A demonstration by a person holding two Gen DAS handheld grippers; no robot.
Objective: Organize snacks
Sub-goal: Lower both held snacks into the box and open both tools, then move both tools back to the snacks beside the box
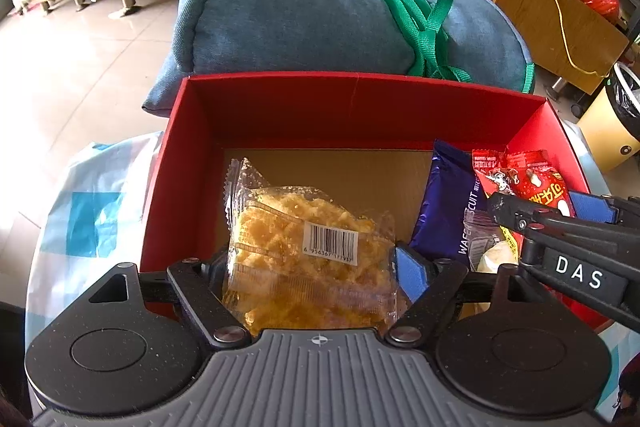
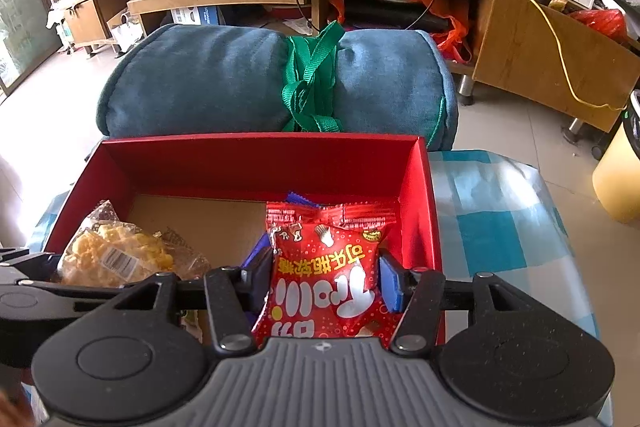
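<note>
Snacks sit in a red cardboard box. The left gripper stands fairly wide around a clear packet of yellow crisps; whether its pads press is hard to tell. The right gripper pinches a red sweets pouch, with a blue wafer-biscuit packet just left of its jaws.

Bright daylight from the left, washing out the floor there. Glare on the worktop cloth at right. Soft shadow inside the box. Sharp centre; strong fisheye bending and dark corners at edges.
</note>
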